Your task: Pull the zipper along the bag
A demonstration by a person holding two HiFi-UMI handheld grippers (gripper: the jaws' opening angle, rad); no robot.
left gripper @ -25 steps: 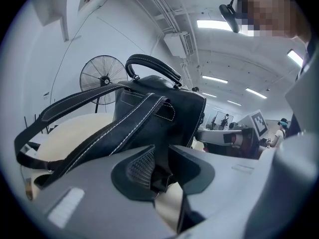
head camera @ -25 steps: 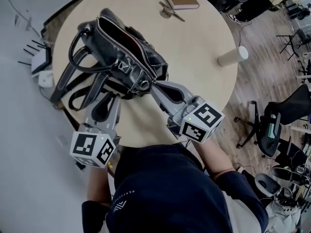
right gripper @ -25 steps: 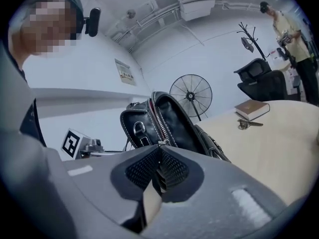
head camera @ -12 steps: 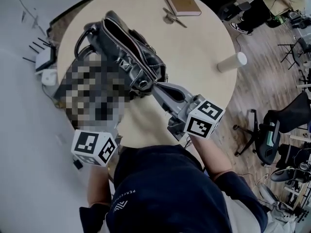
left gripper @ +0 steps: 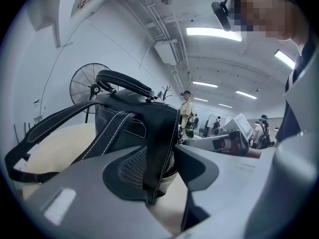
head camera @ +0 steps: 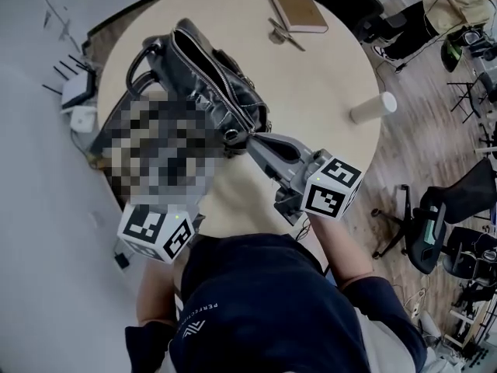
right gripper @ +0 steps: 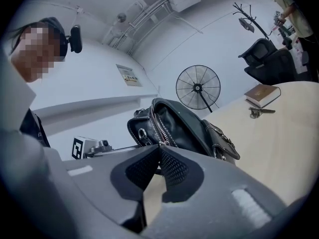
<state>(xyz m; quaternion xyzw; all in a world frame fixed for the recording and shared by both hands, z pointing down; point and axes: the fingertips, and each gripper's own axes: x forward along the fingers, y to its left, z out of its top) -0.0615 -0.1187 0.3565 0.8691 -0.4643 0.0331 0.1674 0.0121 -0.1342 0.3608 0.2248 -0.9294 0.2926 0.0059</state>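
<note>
A black leather bag [head camera: 210, 84] lies on the round table [head camera: 326, 84], its zipper [head camera: 221, 92] open along the top. My right gripper [head camera: 252, 140] is at the bag's near end, shut on the zipper pull [right gripper: 158, 144]. In the left gripper view my left gripper [left gripper: 167, 156] has just been opening. The bag's end [left gripper: 144, 133] hangs between its jaws, against the left pad and apart from the right one. In the head view only its marker cube [head camera: 155, 231] shows; a mosaic patch hides its jaws.
A notebook [head camera: 299, 10] and a small metal item [head camera: 283, 33] lie at the table's far side. A white cylinder [head camera: 373, 107] stands near the right edge. Office chairs [head camera: 443, 208] stand on the floor to the right, and white devices [head camera: 78, 92] sit off the table's left edge.
The left gripper's cube has shifted slightly. Its jaws showed at the bag's straps a second ago and are now under a mosaic patch. The right gripper stays at the bag's near end.
</note>
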